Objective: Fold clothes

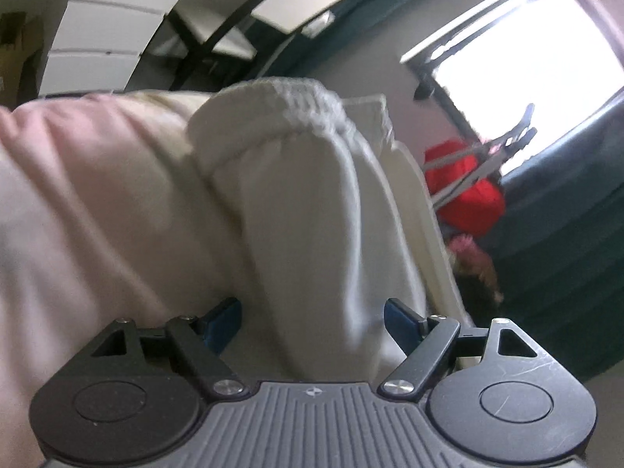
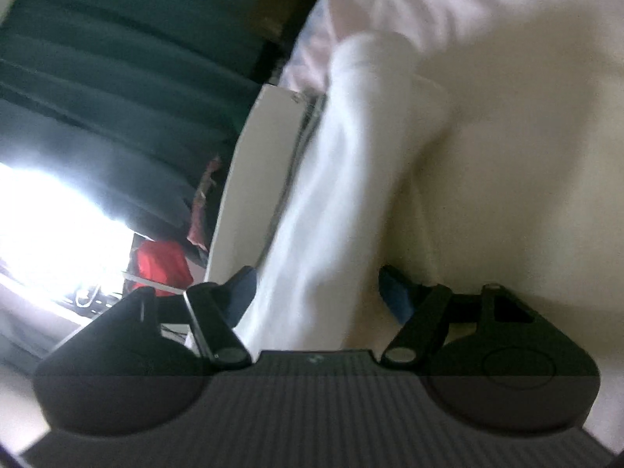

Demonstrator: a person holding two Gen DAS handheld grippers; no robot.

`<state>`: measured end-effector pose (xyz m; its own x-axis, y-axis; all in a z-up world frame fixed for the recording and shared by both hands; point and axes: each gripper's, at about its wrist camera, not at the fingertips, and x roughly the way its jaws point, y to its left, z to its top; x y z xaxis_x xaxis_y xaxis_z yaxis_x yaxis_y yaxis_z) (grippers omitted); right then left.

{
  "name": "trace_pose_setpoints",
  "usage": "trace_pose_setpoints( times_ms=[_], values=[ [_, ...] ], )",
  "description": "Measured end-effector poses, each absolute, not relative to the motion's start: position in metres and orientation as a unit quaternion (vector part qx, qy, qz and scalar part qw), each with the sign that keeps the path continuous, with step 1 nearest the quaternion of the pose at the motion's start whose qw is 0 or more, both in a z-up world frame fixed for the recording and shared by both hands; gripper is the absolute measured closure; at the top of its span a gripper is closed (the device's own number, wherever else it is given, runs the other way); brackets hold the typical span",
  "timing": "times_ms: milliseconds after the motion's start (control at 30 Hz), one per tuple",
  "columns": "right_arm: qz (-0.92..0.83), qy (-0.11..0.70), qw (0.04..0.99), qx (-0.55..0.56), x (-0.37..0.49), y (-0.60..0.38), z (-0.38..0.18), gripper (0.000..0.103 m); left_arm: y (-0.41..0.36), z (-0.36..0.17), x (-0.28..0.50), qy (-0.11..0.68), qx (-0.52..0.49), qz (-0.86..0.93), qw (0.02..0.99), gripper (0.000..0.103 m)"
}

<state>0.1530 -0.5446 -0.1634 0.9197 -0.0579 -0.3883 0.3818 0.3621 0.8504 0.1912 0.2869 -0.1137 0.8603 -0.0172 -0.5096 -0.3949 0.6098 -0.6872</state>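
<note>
**Fold barely begun, both grippers standing open over the cream garment**

I am looking down along both grippers at a cream garment [image 1: 312, 210] that is lying rumpled on a pink sheet [image 1: 78, 202]. Its ribbed cuff [image 1: 296, 105] is bunching up at the far end in the left view, and the cloth is running in loose ridges rather than flat layers, so I am judging the fold as hardly started: no neat crease or stacked panel is showing anywhere, and the flattening and the folding proper are looking like they are all still to do.

My left gripper [image 1: 312, 321] is standing wide open. A ridge of the cloth is lying between its blue pads [image 1: 397, 319], but I am not seeing the pads pressing on it; there is a gap at either side.

My right gripper [image 2: 318, 292] is also standing open, somewhat less wide. In its blurred view a white fold of the garment [image 2: 343, 179] is running between the fingers, near the left one, and I am not seeing it pinched. The bed edge [image 2: 253, 179] is lying just beside that fold.
</note>
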Motion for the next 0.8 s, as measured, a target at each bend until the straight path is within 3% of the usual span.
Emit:
trace_pose_setpoints(
  times_ms=[33, 100, 133, 267, 333, 533, 800],
  values=[
    [-0.139, 0.141, 0.819, 0.538, 0.16, -0.548, -0.163, 0.041, 0.287, -0.113, 0.196, 0.237, -0.421, 0.11, 0.869, 0.023],
    [-0.157, 0.121, 0.821, 0.535, 0.171, -0.556, -0.167, 0.045, 0.289, -0.11, 0.2, 0.23, -0.42, 0.115, 0.87, 0.038],
    [-0.165, 0.113, 0.818, 0.54, 0.177, -0.561, -0.172, 0.055, 0.291, -0.109, 0.202, 0.225, -0.422, 0.117, 0.871, 0.042],
    [-0.194, 0.109, 0.823, 0.522, 0.193, -0.564, -0.171, 0.081, 0.302, -0.104, 0.205, 0.215, -0.444, 0.13, 0.86, 0.089],
    [-0.201, 0.1, 0.831, 0.509, 0.196, -0.559, -0.163, 0.087, 0.304, -0.094, 0.21, 0.211, -0.445, 0.132, 0.86, 0.092],
    [-0.188, 0.09, 0.842, 0.498, 0.178, -0.553, -0.132, 0.09, 0.313, -0.05, 0.201, 0.206, -0.437, 0.099, 0.87, 0.094],
    [-0.163, 0.131, 0.842, 0.498, 0.119, -0.539, -0.1, 0.09, 0.353, -0.003, 0.117, 0.218, -0.424, 0.091, 0.875, 0.094]
  ],
)
